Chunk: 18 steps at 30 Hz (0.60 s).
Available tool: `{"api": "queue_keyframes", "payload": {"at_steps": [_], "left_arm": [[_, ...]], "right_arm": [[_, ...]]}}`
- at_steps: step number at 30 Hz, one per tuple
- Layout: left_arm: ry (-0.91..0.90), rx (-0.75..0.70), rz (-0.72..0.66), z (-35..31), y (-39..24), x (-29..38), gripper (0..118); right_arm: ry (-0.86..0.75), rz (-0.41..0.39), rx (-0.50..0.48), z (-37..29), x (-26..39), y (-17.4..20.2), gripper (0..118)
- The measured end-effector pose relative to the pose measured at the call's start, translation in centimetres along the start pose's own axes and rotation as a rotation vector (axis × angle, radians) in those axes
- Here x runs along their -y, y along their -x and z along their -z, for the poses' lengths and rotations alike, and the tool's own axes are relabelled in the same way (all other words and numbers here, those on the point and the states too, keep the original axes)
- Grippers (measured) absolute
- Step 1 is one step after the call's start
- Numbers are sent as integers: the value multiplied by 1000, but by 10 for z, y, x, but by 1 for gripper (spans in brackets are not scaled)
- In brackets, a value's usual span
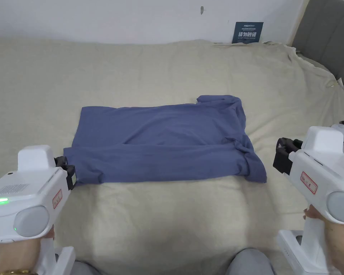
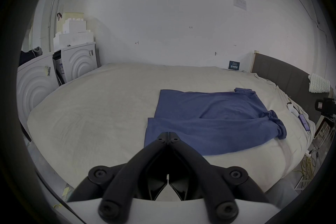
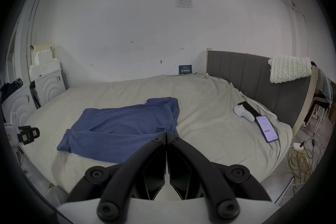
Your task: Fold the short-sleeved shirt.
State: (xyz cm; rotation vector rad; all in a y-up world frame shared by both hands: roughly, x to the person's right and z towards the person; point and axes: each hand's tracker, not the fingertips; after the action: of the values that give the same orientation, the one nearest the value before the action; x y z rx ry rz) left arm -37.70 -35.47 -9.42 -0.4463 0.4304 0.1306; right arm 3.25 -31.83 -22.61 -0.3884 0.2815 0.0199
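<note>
A blue short-sleeved shirt point(image 1: 164, 139) lies sideways on the beige bed, its near long edge folded over into a band, with a bunched sleeve at the right end. My left gripper point(image 1: 68, 171) hovers at the shirt's near left corner, jaws shut and empty; in its own view the tips point(image 2: 168, 134) meet in front of the shirt point(image 2: 209, 118). My right gripper point(image 1: 281, 157) is off the shirt's right end, apart from the cloth. Its jaws point(image 3: 165, 135) are pressed together with nothing between them, in front of the shirt point(image 3: 123, 126).
The beige bed sheet point(image 1: 167, 222) spreads wide around the shirt. A grey headboard point(image 3: 254, 78) stands at the right with a white knitted cloth over it. A phone point(image 3: 267, 128) and a white device point(image 3: 243, 113) lie by the headboard. White cabinets point(image 2: 54, 71) stand at the left.
</note>
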Motion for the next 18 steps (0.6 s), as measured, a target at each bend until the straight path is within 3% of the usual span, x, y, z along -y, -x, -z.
{"api": "queue_keyframes", "payload": {"at_steps": [15, 16, 17, 18], "left_arm": [[-84, 9, -22, -13, -8, -9, 0], [-86, 13, -24, -13, -8, -10, 0], [-85, 15, -24, -7, -4, -9, 0], [-86, 15, -23, -5, -3, -9, 0]], "right_arm": [[83, 44, 24, 20, 7, -5, 2], [133, 55, 16, 29, 5, -8, 12], [188, 70, 7, 38, 2, -11, 35], [203, 97, 3, 45, 0, -13, 77]]}}
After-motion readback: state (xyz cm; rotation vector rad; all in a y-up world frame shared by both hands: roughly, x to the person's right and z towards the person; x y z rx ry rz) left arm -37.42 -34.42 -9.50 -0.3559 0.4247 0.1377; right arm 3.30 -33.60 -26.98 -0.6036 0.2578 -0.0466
